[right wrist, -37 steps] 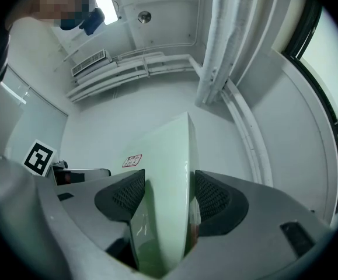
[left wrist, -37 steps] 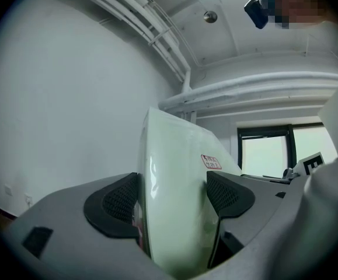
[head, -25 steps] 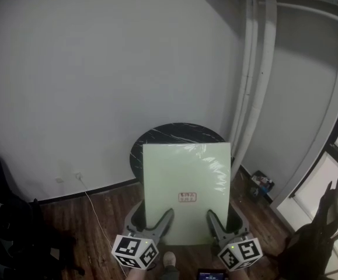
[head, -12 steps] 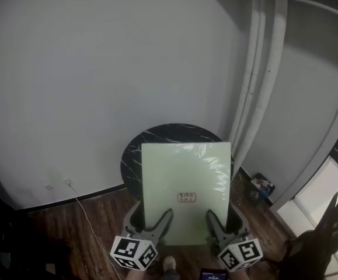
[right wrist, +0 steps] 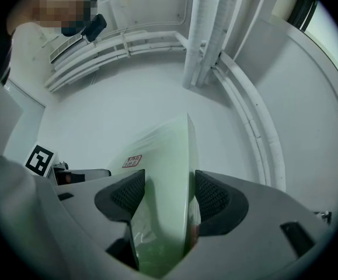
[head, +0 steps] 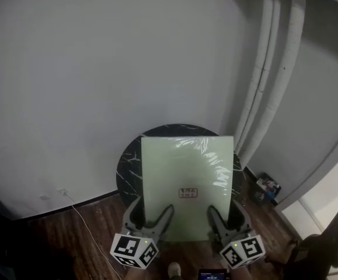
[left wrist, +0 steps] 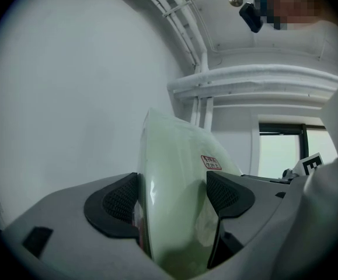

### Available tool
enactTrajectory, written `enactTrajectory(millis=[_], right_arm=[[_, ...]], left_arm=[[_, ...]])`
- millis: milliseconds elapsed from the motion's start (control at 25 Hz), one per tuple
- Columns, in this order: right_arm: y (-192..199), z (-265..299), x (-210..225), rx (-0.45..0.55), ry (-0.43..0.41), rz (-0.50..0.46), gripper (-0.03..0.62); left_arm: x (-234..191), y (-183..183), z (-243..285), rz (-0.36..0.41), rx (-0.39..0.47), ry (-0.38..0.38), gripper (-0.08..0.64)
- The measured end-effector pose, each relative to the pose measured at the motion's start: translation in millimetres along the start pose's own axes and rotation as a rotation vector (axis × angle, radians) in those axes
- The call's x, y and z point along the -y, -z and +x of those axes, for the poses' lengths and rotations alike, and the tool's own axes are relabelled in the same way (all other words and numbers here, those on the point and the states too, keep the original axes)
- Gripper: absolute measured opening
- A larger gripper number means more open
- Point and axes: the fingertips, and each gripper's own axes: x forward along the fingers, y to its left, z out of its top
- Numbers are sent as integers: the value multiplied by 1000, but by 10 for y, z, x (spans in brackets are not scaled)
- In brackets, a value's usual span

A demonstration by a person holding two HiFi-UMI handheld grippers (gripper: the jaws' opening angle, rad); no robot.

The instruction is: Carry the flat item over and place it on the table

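Round black table [head: 129, 159] ahead, low. Held up on the table's near side, not yet laid down: pale green flat item [head: 186, 177]. Bottom edge pinched between the jaws of left gripper [head: 151, 216] and right gripper [head: 226, 217], spaced apart, likely for a level carry.

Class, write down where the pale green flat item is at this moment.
The flat item is at bottom centre of the head view, its lower edge clamped by the left gripper and right gripper, covering part of the round black table beyond.
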Motion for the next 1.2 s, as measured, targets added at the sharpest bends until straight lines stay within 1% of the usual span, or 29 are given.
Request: enactTrajectory(millis=[240, 520, 800, 960, 1200], right_arm=[[84, 563, 158, -13, 8, 4, 230], [202, 985, 195, -23, 15, 14, 230], [239, 949, 326, -32, 48, 21, 230], [194, 950, 405, -24, 51, 7, 230], [204, 1030, 563, -16, 47, 14, 230]], left_arm=[[-379, -30, 447, -7, -8, -4, 379], [-739, -14, 735, -9, -22, 8, 379], [-673, 55, 865, -17, -41, 33, 379], [-619, 51, 933, -20, -30, 38, 377], [-602, 70, 1102, -13, -25, 36, 376]])
